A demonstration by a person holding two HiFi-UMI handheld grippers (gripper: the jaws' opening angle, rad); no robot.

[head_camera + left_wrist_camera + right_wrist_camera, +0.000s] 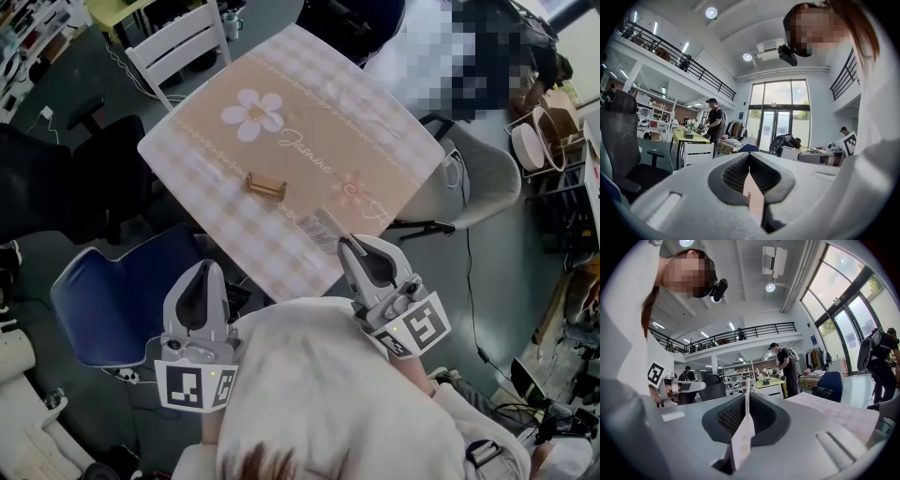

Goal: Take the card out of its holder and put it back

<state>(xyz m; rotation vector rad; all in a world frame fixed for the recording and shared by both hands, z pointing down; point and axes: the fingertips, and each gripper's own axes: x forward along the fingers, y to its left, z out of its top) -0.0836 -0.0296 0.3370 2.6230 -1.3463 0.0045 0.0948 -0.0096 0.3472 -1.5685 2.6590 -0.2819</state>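
Observation:
A small wooden card holder (265, 185) stands empty near the middle of the table (211, 164), which is covered by a beige checked cloth with flower print. My right gripper (345, 242) is at the table's near edge, pointing level and shut on a pale card (325, 225). In the right gripper view the card (742, 437) stands edge-on between the dark pads (726, 416). My left gripper (204, 272) hovers beside the table's near-left edge over a blue chair, its jaws closed with nothing held; its tips (749, 154) meet.
A white slatted chair (183, 42) stands at the table's far side, a blue chair (108, 300) at the near left, a black office chair (56, 178) to the left, a grey chair (478, 178) to the right. Wire shelving (553, 141) with baskets lines the right.

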